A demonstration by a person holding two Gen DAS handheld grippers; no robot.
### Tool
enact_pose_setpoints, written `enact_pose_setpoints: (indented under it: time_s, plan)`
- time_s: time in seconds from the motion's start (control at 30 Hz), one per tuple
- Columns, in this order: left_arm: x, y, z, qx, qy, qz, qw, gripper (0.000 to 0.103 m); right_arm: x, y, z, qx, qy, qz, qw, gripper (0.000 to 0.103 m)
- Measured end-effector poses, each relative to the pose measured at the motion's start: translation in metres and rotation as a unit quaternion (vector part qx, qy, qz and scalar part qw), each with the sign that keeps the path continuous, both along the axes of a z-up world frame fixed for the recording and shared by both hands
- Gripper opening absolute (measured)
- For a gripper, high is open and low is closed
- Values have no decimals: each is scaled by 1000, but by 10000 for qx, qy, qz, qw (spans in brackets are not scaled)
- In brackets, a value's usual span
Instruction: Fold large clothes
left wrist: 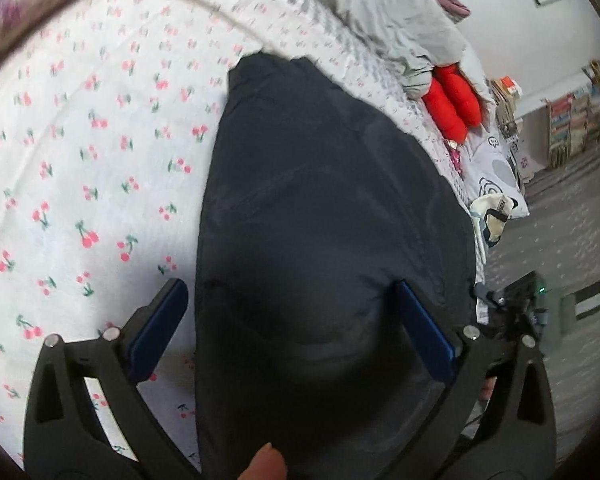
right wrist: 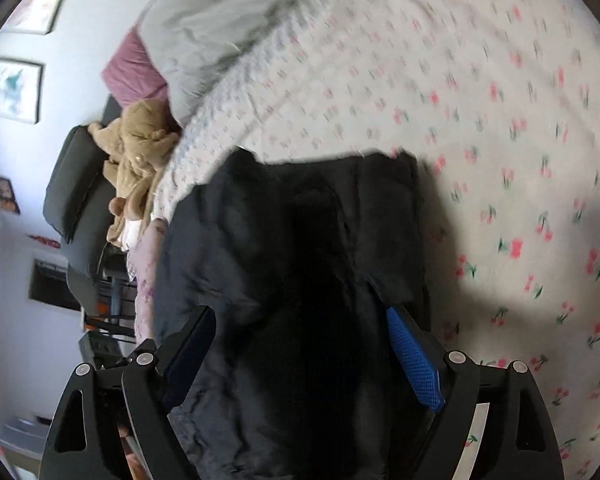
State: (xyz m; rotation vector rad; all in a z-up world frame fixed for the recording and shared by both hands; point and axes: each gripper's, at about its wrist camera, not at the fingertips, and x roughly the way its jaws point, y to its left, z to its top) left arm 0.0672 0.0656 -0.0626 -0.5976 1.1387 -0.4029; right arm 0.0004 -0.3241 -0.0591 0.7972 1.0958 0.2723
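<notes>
A large dark navy fabric garment lies on a bed, stretching straight ahead of both handheld tools. It forms a long, narrowed panel, so it looks to me partly folded lengthwise, with the crosswise folds not yet done.

The left gripper has its two blue-padded fingers spread wide; the near end of the dark cloth sits between them, and neither pad visibly presses it. The right gripper is likewise spread wide, with the cloth bunched and wrinkled between and beneath its fingers, not pinched as far as I can tell.

The surface is a white bedsheet printed with small red cherries. Beyond the garment's far end sits a rumpled grey quilt. To the right of the left tool lie bright red plush shapes, with bookshelves against the far wall. To the left of the right tool a tan soft toy lies on a dark chair, and framed pictures hang on the white wall.
</notes>
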Motion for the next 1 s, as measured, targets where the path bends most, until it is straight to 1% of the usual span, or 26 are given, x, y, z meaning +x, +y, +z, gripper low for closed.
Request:
enact_pose_setpoints:
  time_s: [0.07, 0.13, 0.17, 0.2, 0.23, 0.27, 0.33, 0.4, 0.47, 0.5, 0.53, 0.57, 0.6, 0.63, 0.67, 0.7, 0.73, 0.77, 0.8, 0.83, 0.93, 1.0]
  plan:
    - [2, 2, -8, -156, 155, 25, 9998, 102, 3, 0, -10, 2, 149, 65, 9999, 89]
    - [4, 4, -15, -351, 278, -49, 9990, 102, 6, -1, -20, 90, 238, 159, 9995, 93]
    - [4, 5, -20, -469, 330, -78, 9983, 102, 8, -3, -23, 119, 259, 185, 9994, 98]
    - [4, 7, -24, -598, 382, -95, 9974, 102, 10, -4, -28, 146, 302, 219, 9992, 102]
    - [4, 9, -30, -770, 460, -108, 9959, 102, 11, -6, -35, 224, 367, 254, 9988, 102]
    - [5, 10, -39, -1042, 610, -120, 9926, 102, 13, -7, -41, 358, 419, 289, 9981, 103]
    - [6, 13, -54, -1407, 846, -119, 9864, 103, 15, -9, -58, 710, 501, 370, 9955, 103]
    - [7, 14, -63, -1626, 969, -80, 9819, 103, 19, -6, -71, 996, 456, 395, 9932, 103]
    - [6, 14, -65, -1712, 986, -35, 9803, 103, 20, -4, -73, 1056, 316, 368, 9932, 103]
    - [7, 13, -65, -1765, 981, -43, 9794, 102, 19, -4, -72, 1099, 296, 325, 9930, 103]
    - [7, 12, -64, -1814, 964, -54, 9787, 97, 17, -4, -72, 1203, 253, 203, 9922, 103]
    - [7, 11, -63, -1829, 957, -14, 9785, 96, 17, -3, -73, 1288, 215, 174, 9913, 93]
    - [6, 10, -62, -1833, 942, 15, 9785, 92, 15, -1, -74, 1506, 189, 188, 9882, 78]
    - [5, 8, -58, -1802, 904, 51, 9794, 86, 13, 0, -76, 1778, 195, 147, 9838, 74]
    - [4, 7, -51, -1737, 817, 104, 9813, 83, 12, 0, -75, 1891, 133, 94, 9818, 65]
    - [4, 6, -44, -1710, 726, 140, 9825, 77, 12, 1, -73, 1896, 65, 96, 9818, 56]
    - [6, 5, -39, -1686, 655, 167, 9834, 71, 12, 0, -68, 1876, -48, 103, 9822, 51]
    - [7, 2, -31, -1635, 554, 182, 9848, 69, 11, -1, -62, 1877, -145, 90, 9821, 45]
    - [8, -3, -19, -1601, 391, 178, 9862, 65, 10, -4, -57, 1919, -258, 73, 9811, 42]
    - [9, -7, -11, -1570, 283, 141, 9871, 63, 9, -9, -50, 1969, -375, 38, 9797, 41]
    - [22, -31, 11, -1549, -24, -47, 9879, 62, 7, -28, -25, 1865, -700, -151, 9798, 40]
    - [38, -54, 23, -1622, -214, -231, 9863, 62, 5, -44, -4, 1751, -1025, -300, 9787, 40]
